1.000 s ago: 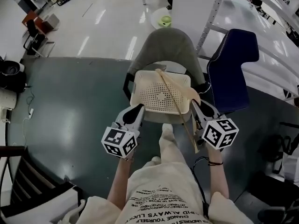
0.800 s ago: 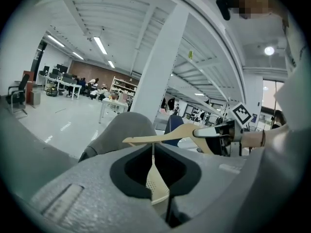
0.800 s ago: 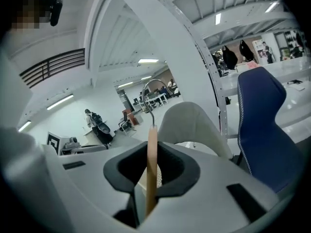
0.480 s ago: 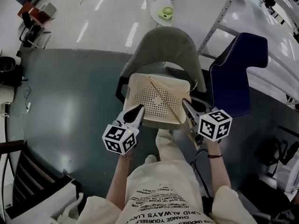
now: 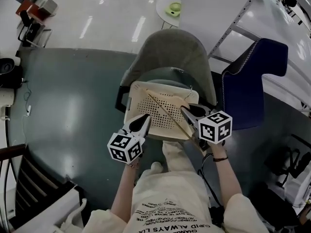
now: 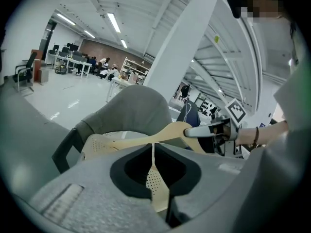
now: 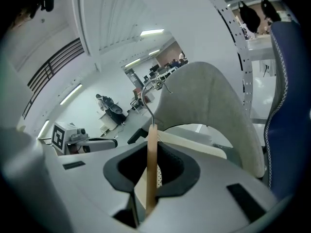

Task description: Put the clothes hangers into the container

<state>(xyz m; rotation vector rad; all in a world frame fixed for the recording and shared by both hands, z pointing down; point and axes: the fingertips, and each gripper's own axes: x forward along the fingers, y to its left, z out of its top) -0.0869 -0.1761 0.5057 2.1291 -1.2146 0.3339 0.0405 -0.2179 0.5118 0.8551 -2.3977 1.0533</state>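
Observation:
A cream perforated basket (image 5: 133,98) sits on the seat of a grey chair (image 5: 175,52). A wooden clothes hanger (image 5: 167,115) with a metal hook lies slanted across the basket's top. My right gripper (image 5: 186,111) is shut on the hanger's bar at the basket's near right corner. In the right gripper view the bar (image 7: 151,164) runs up between the jaws to the hook (image 7: 150,89). My left gripper (image 5: 144,119) has its jaws shut at the basket's near left rim; I cannot tell whether it pinches the rim. The left gripper view shows the hanger (image 6: 165,132) above the basket (image 6: 97,142).
A dark blue chair (image 5: 252,81) stands close on the right of the grey chair. Behind it rises a white perforated shelf post (image 5: 238,18). A small round white table (image 5: 170,11) is farther back. The person's legs are right below the basket.
My right gripper has carried the hanger left and inward, from beside the basket's right edge to over its near right corner. The left gripper has stayed at the basket's rim.

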